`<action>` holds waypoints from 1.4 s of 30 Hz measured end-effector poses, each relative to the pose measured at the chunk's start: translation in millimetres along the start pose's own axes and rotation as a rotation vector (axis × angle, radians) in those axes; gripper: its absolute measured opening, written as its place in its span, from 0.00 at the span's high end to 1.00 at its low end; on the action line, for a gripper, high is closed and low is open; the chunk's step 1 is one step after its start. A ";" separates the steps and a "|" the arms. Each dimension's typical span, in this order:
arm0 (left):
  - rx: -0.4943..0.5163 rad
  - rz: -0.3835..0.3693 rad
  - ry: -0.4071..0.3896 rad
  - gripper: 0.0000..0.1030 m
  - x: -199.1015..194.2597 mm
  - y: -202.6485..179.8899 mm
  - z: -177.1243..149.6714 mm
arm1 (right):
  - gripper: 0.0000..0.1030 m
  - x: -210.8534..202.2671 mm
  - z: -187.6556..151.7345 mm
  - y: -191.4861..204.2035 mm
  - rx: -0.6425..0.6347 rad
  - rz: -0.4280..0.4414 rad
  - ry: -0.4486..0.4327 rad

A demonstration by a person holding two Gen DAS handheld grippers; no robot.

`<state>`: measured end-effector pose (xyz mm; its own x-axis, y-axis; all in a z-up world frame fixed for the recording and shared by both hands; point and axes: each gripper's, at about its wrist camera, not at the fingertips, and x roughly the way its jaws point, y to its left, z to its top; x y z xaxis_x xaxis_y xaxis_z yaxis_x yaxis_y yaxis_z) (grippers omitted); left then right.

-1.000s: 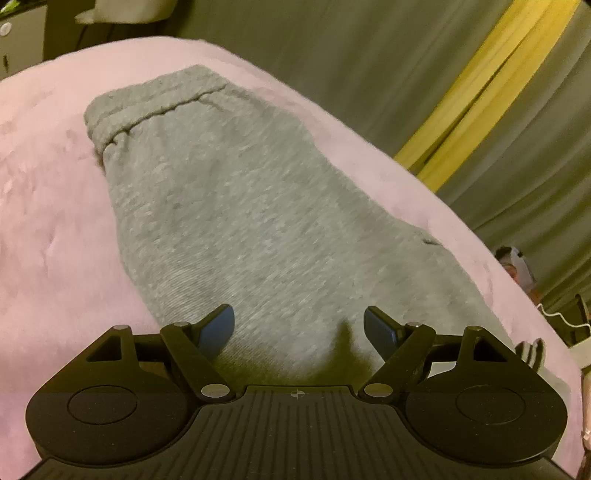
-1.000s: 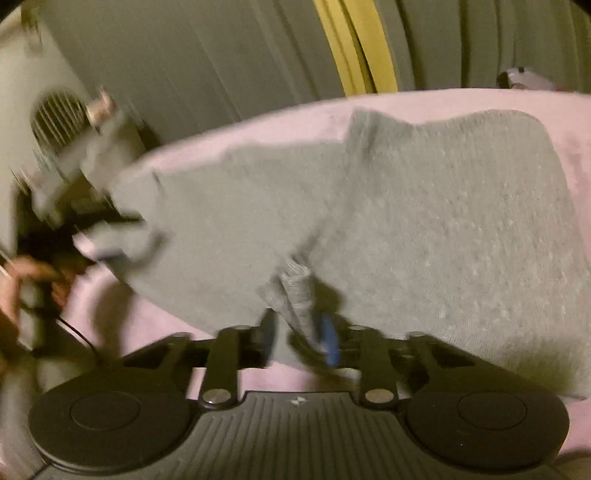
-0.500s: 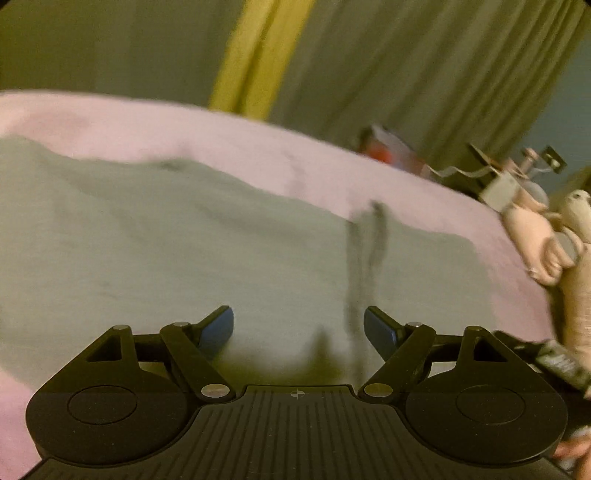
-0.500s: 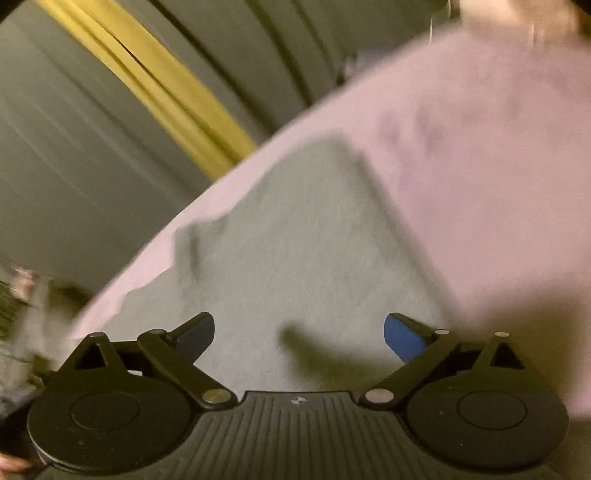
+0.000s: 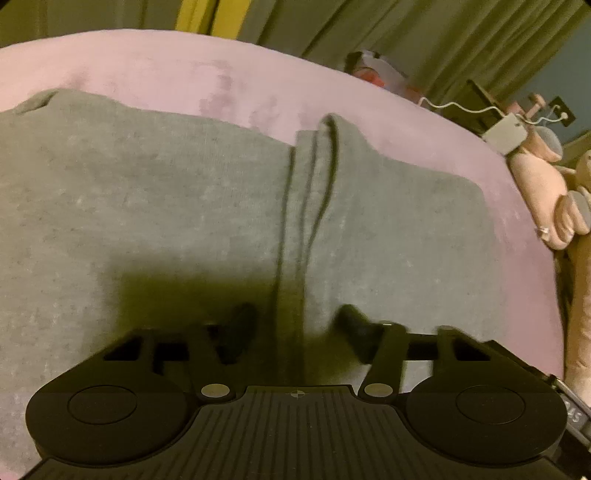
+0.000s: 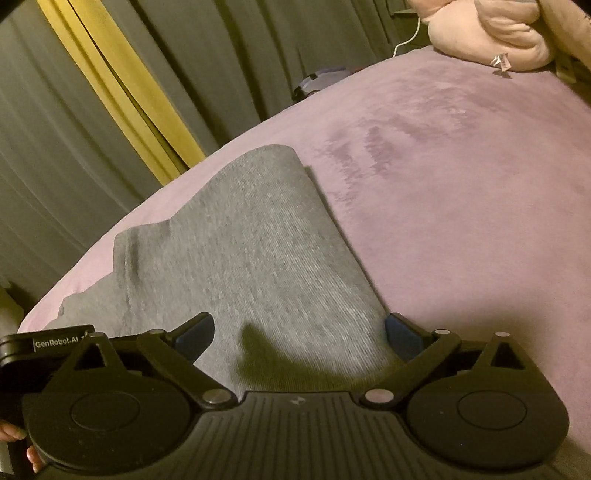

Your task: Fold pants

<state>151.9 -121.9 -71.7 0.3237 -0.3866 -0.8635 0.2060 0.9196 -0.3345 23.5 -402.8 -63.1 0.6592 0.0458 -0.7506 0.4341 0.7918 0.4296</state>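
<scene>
The grey sweatpants [image 5: 147, 206] lie flat on the pink blanket [image 5: 184, 70], with stacked cuff edges [image 5: 310, 206] running down the middle of the left wrist view. My left gripper [image 5: 295, 325] hovers low over those edges, its jaws partly closed around them, holding nothing. In the right wrist view the pants [image 6: 251, 258] lie as a folded grey strip. My right gripper [image 6: 299, 332] is open wide and empty, straddling the near end of the strip.
Olive curtains with a yellow stripe [image 6: 122, 88] hang behind the bed. A pink plush toy [image 6: 491, 33] and a white cable [image 5: 458, 107] lie at the bed's far side. A hand [image 5: 546, 199] shows at the right edge.
My right gripper let go of the cuff it held and opened wide. My left gripper swung over to the stacked edges, dropped lower, and its jaws narrowed.
</scene>
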 end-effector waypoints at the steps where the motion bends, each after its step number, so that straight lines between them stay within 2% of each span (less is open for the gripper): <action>1: 0.016 -0.013 0.002 0.67 0.7 -2.6 -1.3 | 0.04 0.2 0.6 0.4 -0.004 -0.001 -0.009; 3: 0.050 0.014 -0.015 0.75 1.9 -10.4 -2.9 | 0.04 -1.8 1.0 3.7 -0.021 -0.002 -0.044; 6: 0.079 0.019 -0.033 0.80 -2.2 -16.3 -6.6 | 0.04 -11.3 -0.7 10.4 -0.065 0.021 -0.124; 9: 0.104 0.032 -0.046 0.81 -6.6 -23.0 -6.6 | 0.04 -16.7 -2.7 17.0 -0.111 0.073 -0.161; 18: 0.125 0.027 -0.068 0.82 -22.5 -26.8 -1.2 | 0.04 -13.8 -1.0 20.7 -0.121 0.062 -0.152; 23: 0.126 0.043 -0.090 0.82 -32.6 -23.2 2.2 | 0.04 -21.7 -4.5 22.3 -0.160 0.131 -0.226; 24: 0.128 0.049 -0.095 0.82 -35.3 -21.4 3.2 | 0.08 -21.5 -5.2 23.4 -0.171 0.150 -0.224; 26: 0.121 0.060 -0.102 0.82 -40.5 -15.4 6.0 | 0.24 -18.0 -5.3 24.5 -0.184 0.173 -0.204; 27: 0.116 0.069 -0.107 0.82 -42.8 -11.3 6.5 | 0.39 -15.0 -5.2 25.3 -0.190 0.174 -0.187; 28: 0.113 0.079 -0.112 0.82 -44.4 -6.6 6.7 | 0.49 -11.8 -4.6 26.4 -0.193 0.167 -0.171; 32: 0.106 0.133 -0.098 0.79 -41.3 10.3 1.9 | 0.51 6.1 -2.5 26.6 -0.188 0.114 -0.087; 34: 0.114 0.183 -0.096 0.79 -37.9 12.7 -3.6 | 0.54 11.9 -2.3 26.5 -0.189 0.099 -0.064; 36: 0.110 0.200 -0.112 0.65 -39.8 15.3 -7.3 | 0.55 11.9 -3.3 26.8 -0.196 0.097 -0.064; 40: 0.075 0.205 -0.125 0.59 -49.1 18.0 -10.5 | 0.77 10.3 -4.0 26.7 -0.191 0.126 -0.053; 42: 0.079 0.194 -0.116 0.48 -50.8 19.6 -13.8 | 0.78 11.0 -4.4 28.3 -0.199 0.132 -0.048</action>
<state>126.8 -83.3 -39.6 0.4674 -0.2130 -0.8580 0.1997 0.9709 -0.1323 40.4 -377.3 -61.4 0.7323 0.1315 -0.6682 0.2164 0.8855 0.4113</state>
